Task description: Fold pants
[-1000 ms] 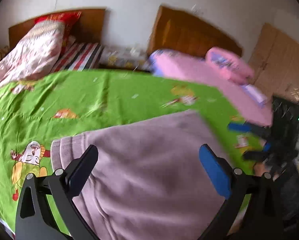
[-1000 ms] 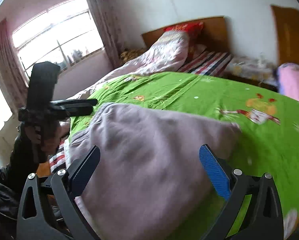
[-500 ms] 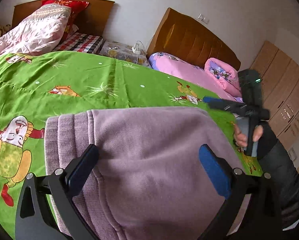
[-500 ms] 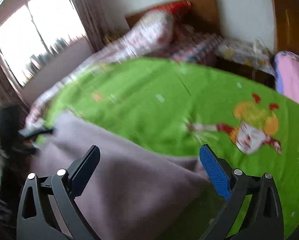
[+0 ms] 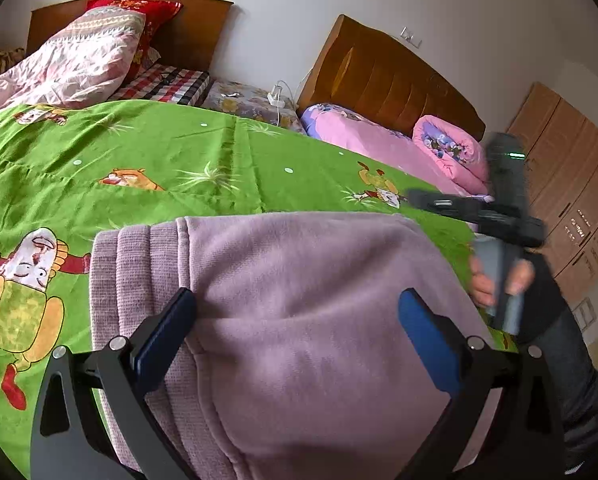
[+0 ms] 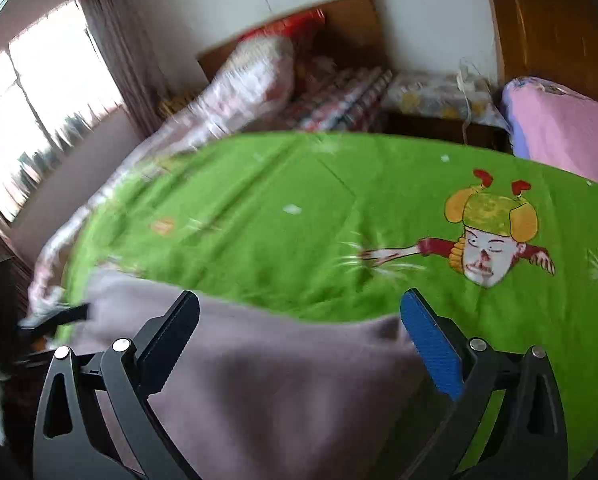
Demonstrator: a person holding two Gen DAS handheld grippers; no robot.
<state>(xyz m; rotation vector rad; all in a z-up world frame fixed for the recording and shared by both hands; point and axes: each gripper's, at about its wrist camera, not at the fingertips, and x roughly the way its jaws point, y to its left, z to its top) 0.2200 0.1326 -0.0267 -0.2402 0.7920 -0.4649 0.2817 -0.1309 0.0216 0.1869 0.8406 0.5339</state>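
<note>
Both wrist views sit low and close over the pants, facing the far headboards; both share the green bedspread.

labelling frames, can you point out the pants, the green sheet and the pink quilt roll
pants (image 5: 307, 304), left wrist view, middle of the cloth
green sheet (image 5: 171, 152), left wrist view, bare patch
pink quilt roll (image 5: 451, 152), left wrist view, its side

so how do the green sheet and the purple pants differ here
The green sheet is bright, printed with cartoon figures and spread flat over the bed. The purple pants are plain, thicker, and lie folded on top of it. Both are soft fabric on the same bed.
</note>
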